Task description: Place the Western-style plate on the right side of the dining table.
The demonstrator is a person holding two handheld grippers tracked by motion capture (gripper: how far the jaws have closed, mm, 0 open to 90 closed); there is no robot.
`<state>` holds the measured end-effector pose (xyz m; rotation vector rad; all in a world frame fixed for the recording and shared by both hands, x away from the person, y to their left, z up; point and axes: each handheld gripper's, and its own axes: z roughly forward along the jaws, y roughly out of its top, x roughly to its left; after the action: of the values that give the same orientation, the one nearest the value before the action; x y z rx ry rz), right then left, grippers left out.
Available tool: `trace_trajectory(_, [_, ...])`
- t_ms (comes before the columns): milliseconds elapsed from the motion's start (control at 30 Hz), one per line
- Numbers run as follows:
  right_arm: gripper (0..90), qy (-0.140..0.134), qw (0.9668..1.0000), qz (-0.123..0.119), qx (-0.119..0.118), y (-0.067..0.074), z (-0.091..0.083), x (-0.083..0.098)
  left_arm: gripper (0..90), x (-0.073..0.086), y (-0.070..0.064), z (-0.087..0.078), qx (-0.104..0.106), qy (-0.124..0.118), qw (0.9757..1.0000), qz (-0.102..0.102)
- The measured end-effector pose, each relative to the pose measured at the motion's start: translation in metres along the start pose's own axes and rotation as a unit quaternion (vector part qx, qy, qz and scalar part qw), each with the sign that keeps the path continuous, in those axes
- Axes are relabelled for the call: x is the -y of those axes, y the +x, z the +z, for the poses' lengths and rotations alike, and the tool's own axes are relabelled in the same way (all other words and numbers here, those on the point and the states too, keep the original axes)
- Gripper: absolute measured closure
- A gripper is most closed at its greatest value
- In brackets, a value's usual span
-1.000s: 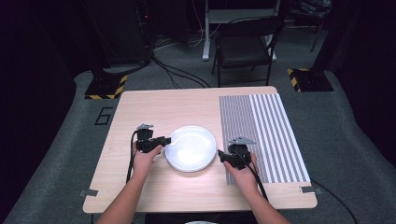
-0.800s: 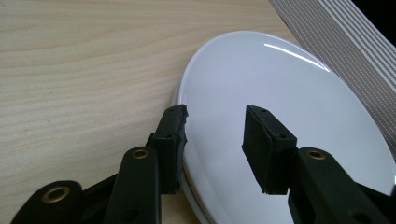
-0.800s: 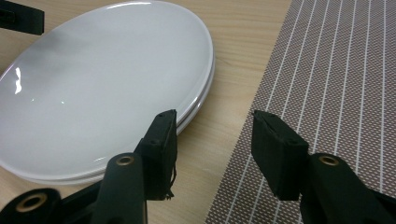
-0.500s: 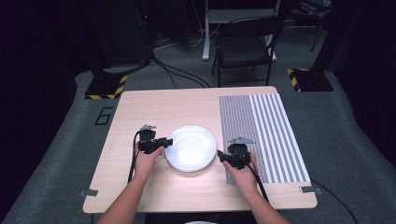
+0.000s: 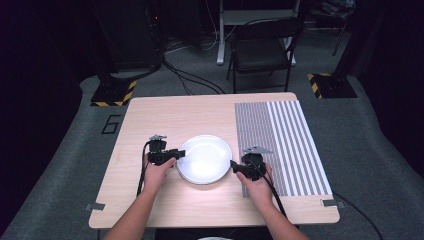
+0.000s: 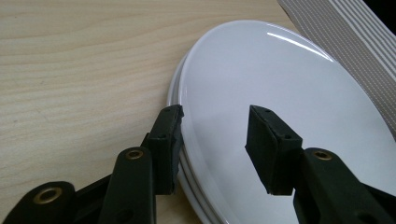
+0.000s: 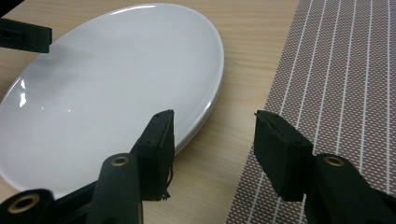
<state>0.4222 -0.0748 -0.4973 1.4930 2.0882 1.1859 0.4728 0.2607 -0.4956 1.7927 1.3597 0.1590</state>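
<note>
Both grippers [image 5: 178, 154] [image 5: 233, 165] (jaws just easing apart) flank plates' [image 5: 205, 159] rim.

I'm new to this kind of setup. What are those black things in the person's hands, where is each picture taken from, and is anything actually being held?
A person sits at a wooden table with a hand-held two-jaw gripper in each hand. The high view looks down from above; the other two pictures come from cameras riding on each gripper, looking along its black jaws. The left gripper and right gripper sit at opposite edges of a stack of white plates; a striped mat lies to the right. Both grippers' jaws have just been opening. The left gripper's jaws straddle the plates' rim with a gap showing; the right gripper's jaws stand apart beside the rim. Nothing is gripped.
</note>
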Motion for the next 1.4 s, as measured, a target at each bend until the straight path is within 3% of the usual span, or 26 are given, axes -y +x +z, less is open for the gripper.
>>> trace_trajectory(200, [46.3, -0.004, 0.9999, 0.014, -0.003, 0.001, 0.004, -0.001, 54.2, 0.002, -0.003, 0.001, -0.003, 0.001, 1.0, 0.007])
trace_trajectory(767, [43.8, 0.02, 0.9984, 0.046, -0.025, 0.017, 0.03, 0.004, 54.1, 0.004, -0.004, 0.001, 0.001, -0.001, 1.0, 0.008])
trace_trajectory(1400, [48.5, 0.011, 0.9984, 0.055, -0.012, 0.006, 0.012, -0.005, 55.3, 0.008, -0.016, 0.01, 0.021, 0.011, 0.9996, 0.017])
